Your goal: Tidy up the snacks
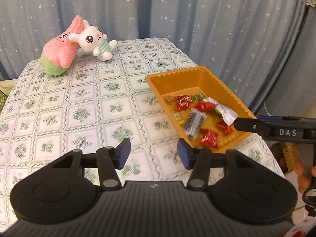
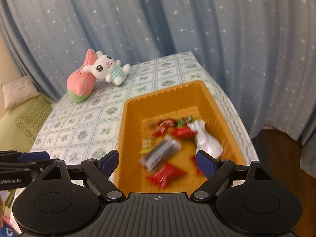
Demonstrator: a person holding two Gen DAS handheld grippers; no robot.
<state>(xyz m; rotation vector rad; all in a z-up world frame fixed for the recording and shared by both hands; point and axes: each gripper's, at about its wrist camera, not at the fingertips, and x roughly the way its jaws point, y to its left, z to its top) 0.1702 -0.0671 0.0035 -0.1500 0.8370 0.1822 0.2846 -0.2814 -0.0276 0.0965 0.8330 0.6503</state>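
Note:
An orange plastic tray (image 1: 197, 74) (image 2: 130, 118) sits at the right edge of the table and holds several wrapped snacks: red packets (image 1: 209, 138) (image 2: 166, 174), a silver packet (image 1: 225, 111) (image 2: 207, 144) and a dark striped packet (image 1: 194, 123) (image 2: 160, 154) that looks blurred. My left gripper (image 1: 154, 154) is open and empty over the tablecloth, just left of the tray's near corner. My right gripper (image 2: 157, 163) is open above the tray's near end, and nothing is between its fingers. Its finger (image 1: 248, 126) shows over the tray's right rim in the left wrist view.
A pink star plush (image 1: 59, 53) (image 2: 81, 83) and a white bunny plush (image 1: 92, 39) (image 2: 107, 69) lie at the far left of the table. A blue starred curtain hangs behind. The table drops off right of the tray. A green sofa (image 2: 11, 126) stands left.

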